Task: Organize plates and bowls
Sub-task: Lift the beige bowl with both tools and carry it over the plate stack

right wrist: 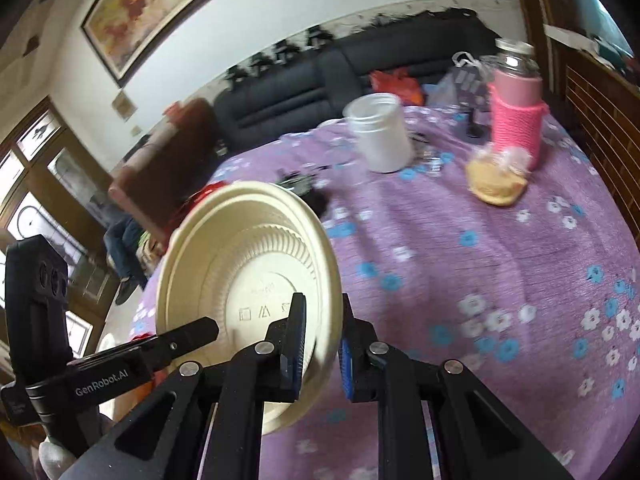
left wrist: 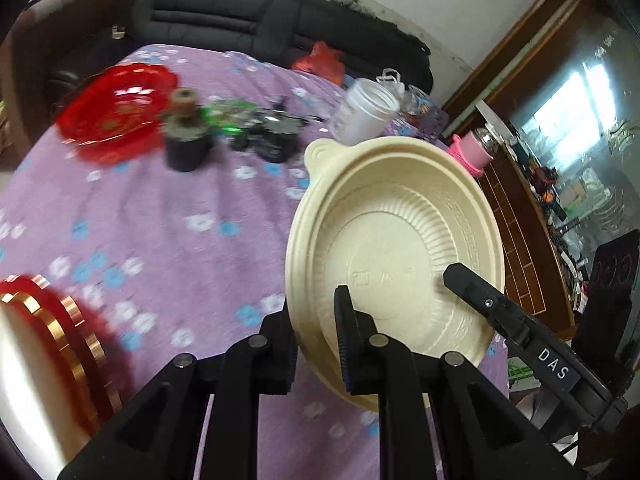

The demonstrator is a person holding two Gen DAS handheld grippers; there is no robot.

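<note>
Gripping the cream bowl (left wrist: 394, 240) at its near rim, the left tongs (left wrist: 316, 344) held it tilted above the purple-clothed table (left wrist: 160, 220), a red plate (left wrist: 116, 108) at ten o'clock. From the right wrist, the right tongs (right wrist: 322, 344) pinched the same bowl's opposite rim; stacking it likely needs a level, coordinated descent.

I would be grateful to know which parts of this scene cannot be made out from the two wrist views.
- Left wrist view: the red and gold plate is cut off by the frame edge and blurred.
- Left wrist view: the dark items beyond the cream bowl are too blurred to identify.
- Right wrist view: the red object is mostly hidden behind the bowl.
- Both views: the bowl's embossed marks are unreadable.
</note>
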